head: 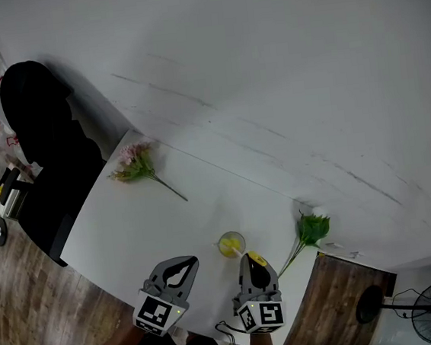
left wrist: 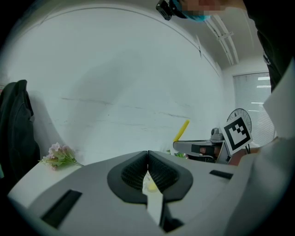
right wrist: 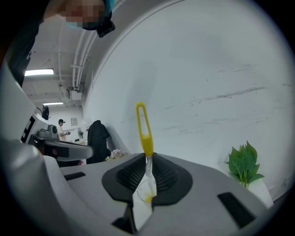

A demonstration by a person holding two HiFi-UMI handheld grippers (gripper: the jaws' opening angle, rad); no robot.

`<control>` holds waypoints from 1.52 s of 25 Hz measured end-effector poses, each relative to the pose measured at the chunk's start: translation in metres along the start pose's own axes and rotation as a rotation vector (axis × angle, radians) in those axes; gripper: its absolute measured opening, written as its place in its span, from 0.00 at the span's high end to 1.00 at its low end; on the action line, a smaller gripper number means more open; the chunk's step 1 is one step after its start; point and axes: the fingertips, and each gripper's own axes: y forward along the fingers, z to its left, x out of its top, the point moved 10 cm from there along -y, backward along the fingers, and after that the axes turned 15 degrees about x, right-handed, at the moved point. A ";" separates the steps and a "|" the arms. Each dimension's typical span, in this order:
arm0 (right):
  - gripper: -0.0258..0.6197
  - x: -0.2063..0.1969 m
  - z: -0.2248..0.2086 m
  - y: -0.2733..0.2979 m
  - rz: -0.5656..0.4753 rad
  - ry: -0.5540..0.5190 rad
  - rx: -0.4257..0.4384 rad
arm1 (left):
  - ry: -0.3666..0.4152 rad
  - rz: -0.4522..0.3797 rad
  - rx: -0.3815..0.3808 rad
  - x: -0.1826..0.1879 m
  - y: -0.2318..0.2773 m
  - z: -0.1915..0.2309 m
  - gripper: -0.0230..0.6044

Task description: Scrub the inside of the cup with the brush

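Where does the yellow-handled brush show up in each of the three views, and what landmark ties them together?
Head view: brush low centre, at the tip of the right gripper, beside the cup.
Left gripper view: right of centre, yellow handle slanting up.
Right gripper view: dead centre, upright, clamped between the fingers.
Shared landmark: pink flowers.

table [head: 129,223]: white, matt, smooth | floor [head: 22,303] at 8 o'clock: wood-grain boards | brush [right wrist: 147,143]: glossy yellow plastic handle | cup [head: 231,244]: clear, shiny
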 end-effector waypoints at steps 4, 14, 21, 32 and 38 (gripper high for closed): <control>0.87 0.010 -0.001 -0.001 0.014 -0.008 -0.010 | 0.002 -0.007 0.003 0.004 -0.003 -0.001 0.92; 0.87 0.035 -0.013 -0.012 -0.061 -0.010 0.010 | 0.012 -0.076 0.021 0.017 -0.001 -0.008 0.92; 0.87 0.044 -0.024 -0.011 -0.053 -0.023 0.013 | 0.010 -0.042 0.033 0.022 0.007 -0.011 0.92; 0.87 0.027 -0.051 0.008 -0.014 0.009 0.024 | 0.002 -0.025 0.056 0.015 0.026 -0.012 0.92; 0.87 0.019 -0.049 0.025 0.017 0.010 0.070 | -0.002 0.013 0.061 0.013 0.034 -0.014 0.92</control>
